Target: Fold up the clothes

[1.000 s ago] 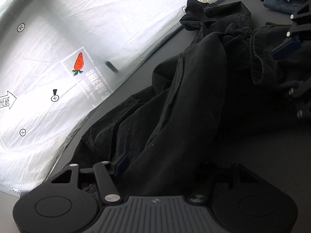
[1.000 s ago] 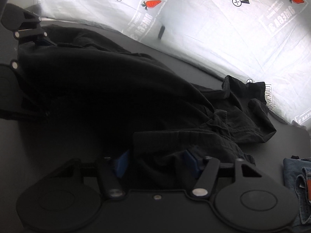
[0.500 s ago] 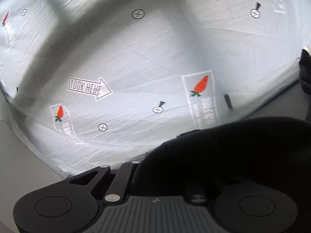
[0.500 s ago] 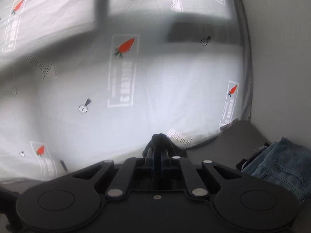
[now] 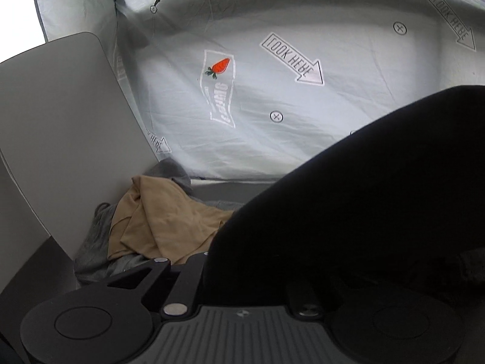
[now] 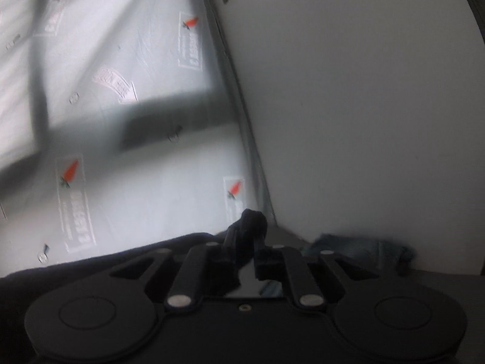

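Observation:
A black garment [image 5: 379, 188] is lifted off the table and drapes over my left gripper [image 5: 242, 273], hiding its fingertips and right finger; the jaws look closed on the cloth. In the right wrist view my right gripper [image 6: 246, 248] is shut on a bunched edge of the same black garment [image 6: 248, 224], which hangs away to the lower left [image 6: 91, 267]. Both cameras look toward the white printed backdrop.
A tan garment [image 5: 157, 221] lies on grey clothes [image 5: 97, 242] at the left by a pale panel [image 5: 60, 136]. Blue jeans [image 6: 357, 245] lie at the right by a white wall [image 6: 363, 106]. The backdrop [image 5: 272, 91] carries carrot logos.
Both grippers closed on the black garment and lifted it off the table. The cameras swung up from the tabletop toward the backdrop, the left one turning left, the right one turning right.

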A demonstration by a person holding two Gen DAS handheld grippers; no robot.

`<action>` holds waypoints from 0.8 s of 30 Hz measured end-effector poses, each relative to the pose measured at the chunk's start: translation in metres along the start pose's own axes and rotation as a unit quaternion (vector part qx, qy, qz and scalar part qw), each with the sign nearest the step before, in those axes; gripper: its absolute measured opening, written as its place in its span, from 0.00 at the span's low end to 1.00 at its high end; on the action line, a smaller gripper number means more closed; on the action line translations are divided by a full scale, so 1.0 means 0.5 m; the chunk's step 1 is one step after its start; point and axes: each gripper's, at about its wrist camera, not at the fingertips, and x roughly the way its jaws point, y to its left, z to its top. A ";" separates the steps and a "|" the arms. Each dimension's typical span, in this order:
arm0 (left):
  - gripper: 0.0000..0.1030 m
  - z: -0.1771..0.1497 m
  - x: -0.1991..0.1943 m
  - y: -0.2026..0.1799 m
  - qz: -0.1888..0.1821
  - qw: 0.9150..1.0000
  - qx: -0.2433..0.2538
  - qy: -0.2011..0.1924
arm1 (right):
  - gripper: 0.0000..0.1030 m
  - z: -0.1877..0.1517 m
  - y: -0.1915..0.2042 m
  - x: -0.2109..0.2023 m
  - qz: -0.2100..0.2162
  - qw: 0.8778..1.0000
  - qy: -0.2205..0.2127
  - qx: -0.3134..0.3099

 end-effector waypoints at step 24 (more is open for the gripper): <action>0.66 -0.340 -0.145 0.147 -0.126 0.961 -0.197 0.145 | 0.78 -0.361 -0.035 0.156 0.024 0.955 0.254 0.152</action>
